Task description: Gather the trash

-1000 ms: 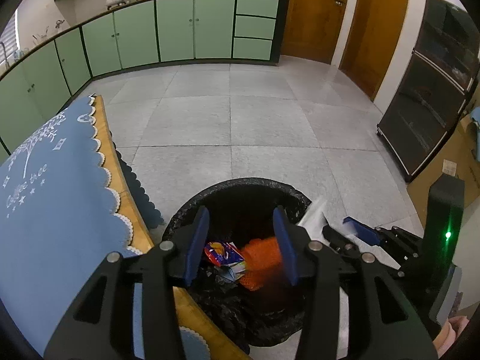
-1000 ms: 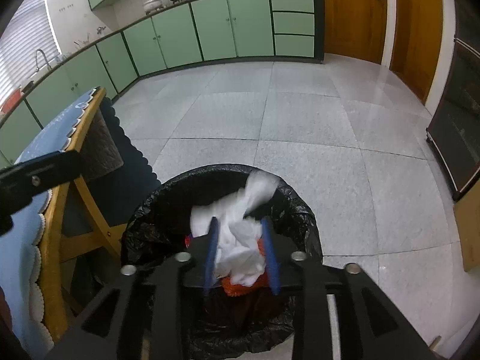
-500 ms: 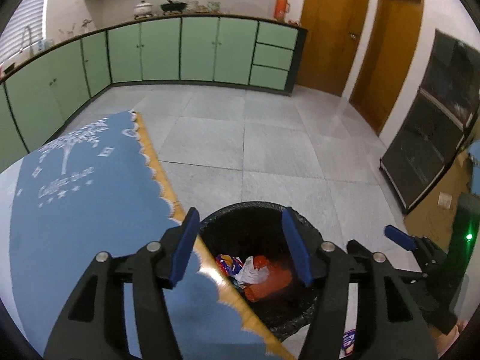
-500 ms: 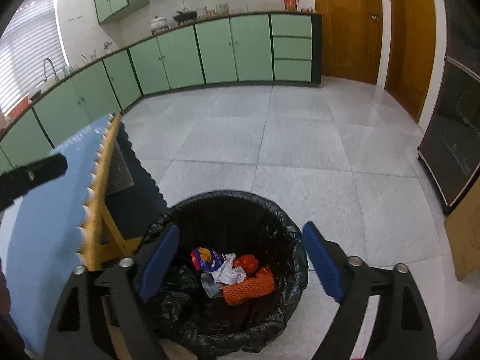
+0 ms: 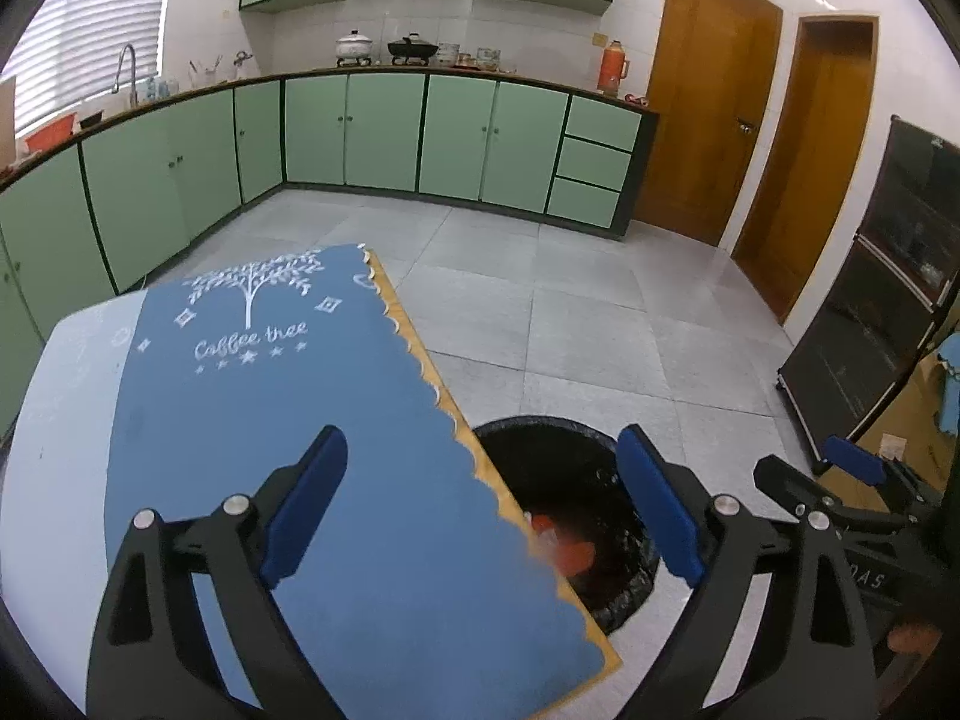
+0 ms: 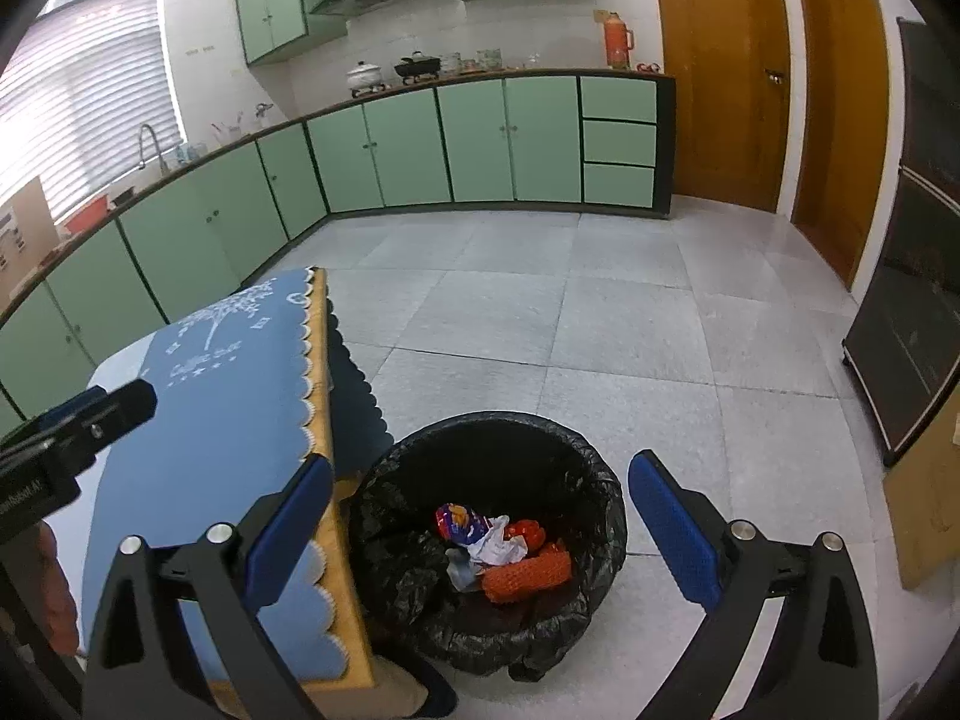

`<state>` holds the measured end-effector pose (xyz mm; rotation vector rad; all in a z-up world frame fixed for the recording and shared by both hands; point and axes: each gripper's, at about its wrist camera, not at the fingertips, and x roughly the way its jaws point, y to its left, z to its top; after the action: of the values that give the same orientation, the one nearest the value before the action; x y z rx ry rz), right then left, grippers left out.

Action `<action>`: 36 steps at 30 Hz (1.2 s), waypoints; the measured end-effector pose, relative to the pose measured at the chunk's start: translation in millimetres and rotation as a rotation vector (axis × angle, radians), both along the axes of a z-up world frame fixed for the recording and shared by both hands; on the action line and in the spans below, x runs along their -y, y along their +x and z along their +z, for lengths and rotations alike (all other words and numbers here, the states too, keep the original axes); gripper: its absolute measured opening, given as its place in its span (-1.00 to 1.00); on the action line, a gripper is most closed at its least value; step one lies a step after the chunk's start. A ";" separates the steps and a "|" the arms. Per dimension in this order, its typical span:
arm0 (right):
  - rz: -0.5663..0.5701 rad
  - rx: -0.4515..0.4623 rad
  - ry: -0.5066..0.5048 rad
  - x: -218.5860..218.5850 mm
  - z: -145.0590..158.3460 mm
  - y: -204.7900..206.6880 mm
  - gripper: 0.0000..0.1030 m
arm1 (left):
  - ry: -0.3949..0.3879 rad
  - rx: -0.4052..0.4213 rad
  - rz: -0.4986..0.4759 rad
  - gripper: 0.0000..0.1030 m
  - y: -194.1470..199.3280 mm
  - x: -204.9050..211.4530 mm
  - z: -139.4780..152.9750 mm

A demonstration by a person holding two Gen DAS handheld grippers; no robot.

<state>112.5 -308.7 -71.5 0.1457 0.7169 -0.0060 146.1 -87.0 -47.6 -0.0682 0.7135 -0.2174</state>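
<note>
While the trash (image 6: 504,552) (white tissue, orange net, a coloured wrapper) lies in the black-lined bin (image 6: 606,516) on the floor beside the bench (image 6: 228,420), right claw (image 6: 480,540) and left claw (image 5: 480,504) have just been opening; both gape wide, nothing between.

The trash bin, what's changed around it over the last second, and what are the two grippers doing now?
The right gripper let go of the white paper; it now lies in the bin. Both grippers' jaws have just been opening, nothing between them, and both have lifted away; the left gripper now hangs over the blue tablecloth. Bin, orange netting and table are unmoved.
</note>
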 end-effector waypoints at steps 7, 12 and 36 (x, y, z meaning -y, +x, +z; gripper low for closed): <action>0.036 0.008 0.006 -11.7 17.8 -25.8 0.88 | 0.022 0.030 0.009 0.76 -31.7 -9.4 11.2; 0.059 0.024 0.000 -20.7 30.9 -39.8 0.88 | 0.063 0.078 0.004 0.76 -51.6 -8.5 22.8; 0.096 0.089 -0.003 -38.2 58.0 -72.0 0.88 | 0.038 0.123 0.013 0.76 -87.2 -23.5 38.5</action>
<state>40.5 -270.5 -13.5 0.1081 0.6340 0.0910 58.9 -63.5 -9.0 -0.0236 0.5941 -0.1936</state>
